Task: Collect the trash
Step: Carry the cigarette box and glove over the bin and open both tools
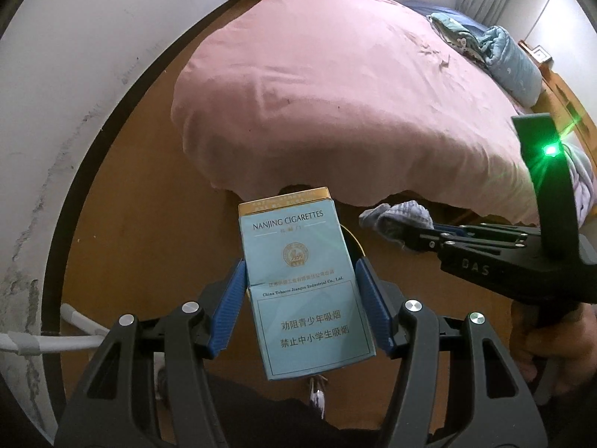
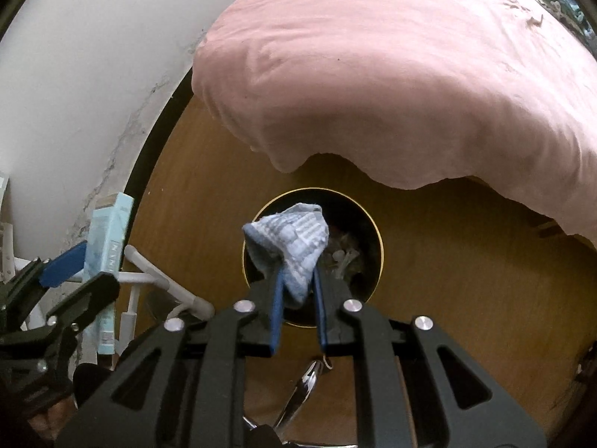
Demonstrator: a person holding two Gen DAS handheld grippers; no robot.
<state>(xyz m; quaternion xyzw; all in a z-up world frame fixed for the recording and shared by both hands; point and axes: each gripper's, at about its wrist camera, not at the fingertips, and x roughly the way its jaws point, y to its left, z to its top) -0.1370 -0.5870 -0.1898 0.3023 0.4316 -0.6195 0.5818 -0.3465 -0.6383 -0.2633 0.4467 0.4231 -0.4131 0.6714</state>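
We hold a pale blue cigarette pack [image 1: 304, 287] clamped upright in the left gripper [image 1: 300, 295], its jaws pressing on the pack's 2 narrow sides above the wooden floor [image 1: 141, 224]. Our right gripper [image 2: 296, 291] has its jaws clenched on a crumpled blue-and-white cloth [image 2: 289, 240], hanging over the open black bin [image 2: 367, 224] beside the pink-covered bed [image 2: 410, 74].

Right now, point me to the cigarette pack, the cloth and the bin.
cigarette pack [image 1: 304, 283]: left wrist view, middle of its blue front face.
cloth [image 2: 293, 240]: right wrist view, striped fold above the tool's pads.
bin [image 2: 378, 240]: right wrist view, gold rim, right side.
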